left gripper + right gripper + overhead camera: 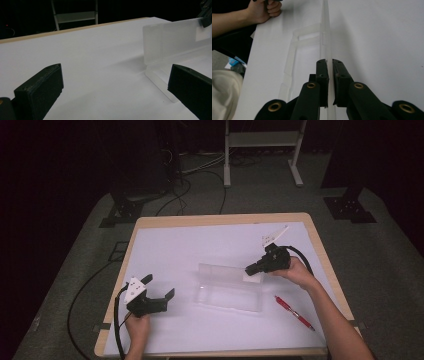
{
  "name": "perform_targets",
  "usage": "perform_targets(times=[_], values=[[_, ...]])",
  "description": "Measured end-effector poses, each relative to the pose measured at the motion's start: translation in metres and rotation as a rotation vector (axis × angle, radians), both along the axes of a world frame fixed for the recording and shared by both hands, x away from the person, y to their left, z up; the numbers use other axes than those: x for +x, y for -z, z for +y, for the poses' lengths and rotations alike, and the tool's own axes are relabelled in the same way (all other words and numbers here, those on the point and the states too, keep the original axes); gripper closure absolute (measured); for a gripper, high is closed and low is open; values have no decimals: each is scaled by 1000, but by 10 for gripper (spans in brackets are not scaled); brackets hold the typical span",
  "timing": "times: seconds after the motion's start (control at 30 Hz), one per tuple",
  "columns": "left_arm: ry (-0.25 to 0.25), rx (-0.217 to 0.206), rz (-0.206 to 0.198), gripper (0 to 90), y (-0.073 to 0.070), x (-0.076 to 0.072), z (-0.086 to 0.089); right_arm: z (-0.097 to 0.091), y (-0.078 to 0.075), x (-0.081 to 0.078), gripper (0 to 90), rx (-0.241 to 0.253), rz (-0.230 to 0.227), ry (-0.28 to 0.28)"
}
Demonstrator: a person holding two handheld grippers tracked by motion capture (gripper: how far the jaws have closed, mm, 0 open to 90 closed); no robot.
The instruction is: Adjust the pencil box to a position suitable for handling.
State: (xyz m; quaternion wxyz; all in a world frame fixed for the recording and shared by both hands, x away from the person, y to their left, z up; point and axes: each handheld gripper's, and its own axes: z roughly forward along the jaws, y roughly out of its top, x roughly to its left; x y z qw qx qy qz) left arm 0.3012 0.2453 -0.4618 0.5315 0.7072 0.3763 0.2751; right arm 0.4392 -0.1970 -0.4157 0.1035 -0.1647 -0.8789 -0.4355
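High view: white-covered tabletop [200,245] w/ wooden rim. Clear plastic case [229,287] lying open near centre, base flat, lid standing upright along far edge. Right gripper [248,269] clamped on right end of raised lid, jaws pinched narrow on the thin panel; right hand [295,272] behind it, cable looping off to the rear. Left gripper [160,287] resting at front-left, well apart from case, jaws spread wide w/ nothing between; left hand [137,327] gripping from below. Red pen [294,312] on tabletop right of case, near right forearm, touching neither. Metal stand legs [262,150] on floor beyond the far edge.

Left gripper view: both black jaws far apart at bottom corners, bare white surface between. Case [165,47] at right, upright frosted lid meeting flat base at a hinge line; right gripper [206,15] biting lid's top corner at far right.

Right gripper view: jaws closed edge-on around lid [326,37], pads pressing both faces. Base of case [294,60] flat to the left of lid. Left hand [262,11] at top left, well apart.
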Motion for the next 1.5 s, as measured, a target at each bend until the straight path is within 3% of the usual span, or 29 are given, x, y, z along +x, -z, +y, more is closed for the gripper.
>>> perform_targets(times=[0.03,0.17,0.3,0.5,0.7,1.07,1.5], values=[[0,1,0,0,0,0,0,0,0,0,830,-5,-6,1],[2,2,-1,0,0,0,0,-2,0,0,657,16,-10,22],[1,3,-2,0,0,0,0,-8,-7,-2,548,31,-26,66],[-1,0,0,0,0,0,0,-25,-19,-9,467,46,-54,132],[-3,-1,0,0,0,0,-1,-42,-27,-23,434,40,-92,178],[-2,6,4,0,0,0,0,-71,-28,-55,407,24,-142,239],[-3,6,4,0,0,0,0,-89,-12,-83,396,-17,-145,289]])
